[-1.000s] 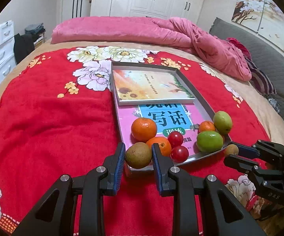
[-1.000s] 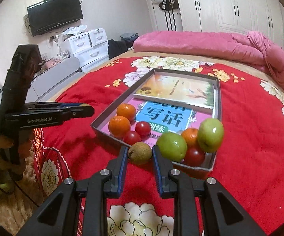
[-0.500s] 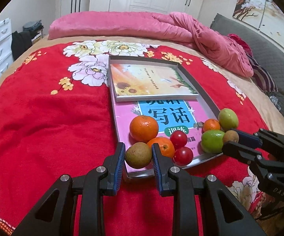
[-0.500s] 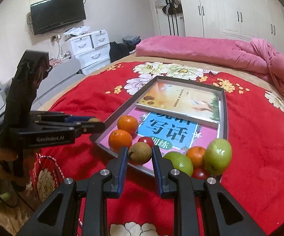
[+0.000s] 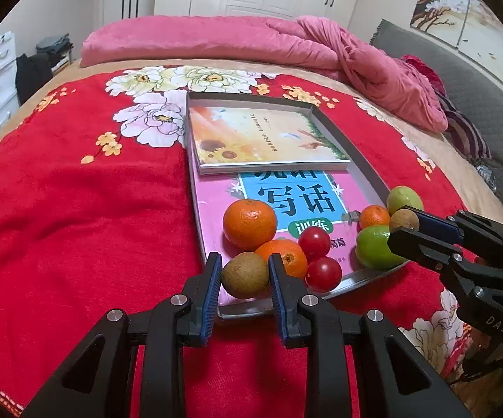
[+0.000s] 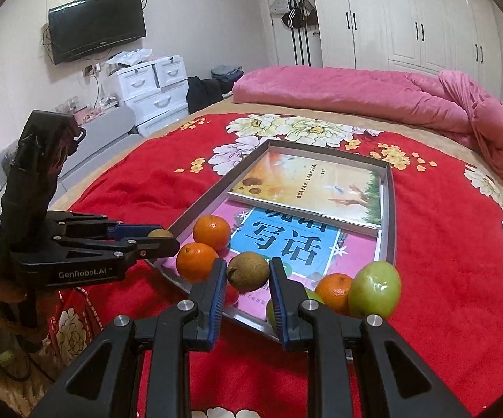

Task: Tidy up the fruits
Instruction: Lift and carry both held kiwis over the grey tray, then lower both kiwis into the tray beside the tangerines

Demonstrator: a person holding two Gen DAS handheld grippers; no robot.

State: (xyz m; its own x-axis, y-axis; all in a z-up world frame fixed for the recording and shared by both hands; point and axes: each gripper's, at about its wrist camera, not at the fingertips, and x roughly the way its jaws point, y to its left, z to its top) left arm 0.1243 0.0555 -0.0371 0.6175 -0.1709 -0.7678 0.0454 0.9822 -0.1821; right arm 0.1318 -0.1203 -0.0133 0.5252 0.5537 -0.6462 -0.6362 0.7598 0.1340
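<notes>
Left gripper [image 5: 244, 274]: pads pinch a brown kiwi [image 5: 245, 275] — held over the tray's near-left corner.
Right gripper [image 6: 248, 272]: clamps a second kiwi [image 6: 248, 271], long axis crosswise between the pads, above the tray's [image 6: 389, 216] near rim.
Bearing: tray floor lies ahead and below both — oranges [image 5: 250, 223], tomatoes, green fruit already inside.
Surface: red floral blanket [image 5: 77, 209] on a bed; books fill the tray's far half.

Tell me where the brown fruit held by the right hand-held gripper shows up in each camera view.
Left wrist view: the brown fruit sits at the far right, pinched at the tip of the right hand-held gripper, beside the green fruit.
Right wrist view: low centre, the same fruit between the blue pads.
Shared landmark: the sunflower book at the tray's far end.
</notes>
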